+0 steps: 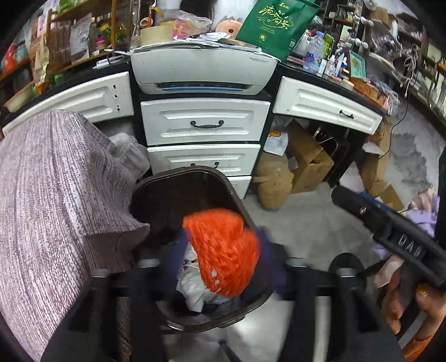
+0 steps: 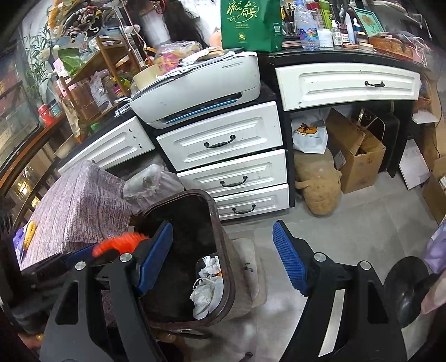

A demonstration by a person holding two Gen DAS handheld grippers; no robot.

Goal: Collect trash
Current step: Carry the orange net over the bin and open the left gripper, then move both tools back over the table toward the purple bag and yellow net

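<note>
The left gripper [image 1: 223, 267] is over the mouth of the trash bin [image 1: 156, 181], clenched on an orange mesh net [image 1: 223, 250]; the fingers are blurred, but the net bulges up between them. From the right wrist view, that net [image 2: 120, 242] shows as an orange tuft at the bin's left rim. Below it in the bin [image 2: 225, 250], there's crumpled white paper [image 2: 206, 292] piled against the near wall, the rest of the inside dark.

The right gripper [image 2: 223, 256] hangs released, its blue ribbed pads [image 2: 290, 261] spread wide with nothing between them, just to the right of the bin above the grey floor [image 2: 362, 222]. In the left wrist view, its black body shows raised letters that look like "DAB".

A stool with a purple-grey woven cover [image 1: 55, 195] stands touching the bin's left side. Behind the bin are white drawers [image 2: 223, 139] under a black-topped bench [image 2: 334, 57], with a white printer [image 2: 200, 83] on top carrying loose papers. A green bag [image 2: 248, 22] with pale Chinese script stands behind the printer, and beside it a water bottle [image 2: 305, 25] with a colourful label too small to read. Under the bench an open cardboard box [image 2: 356, 156] sits next to a tan stuffed toy [image 2: 317, 183].
</note>
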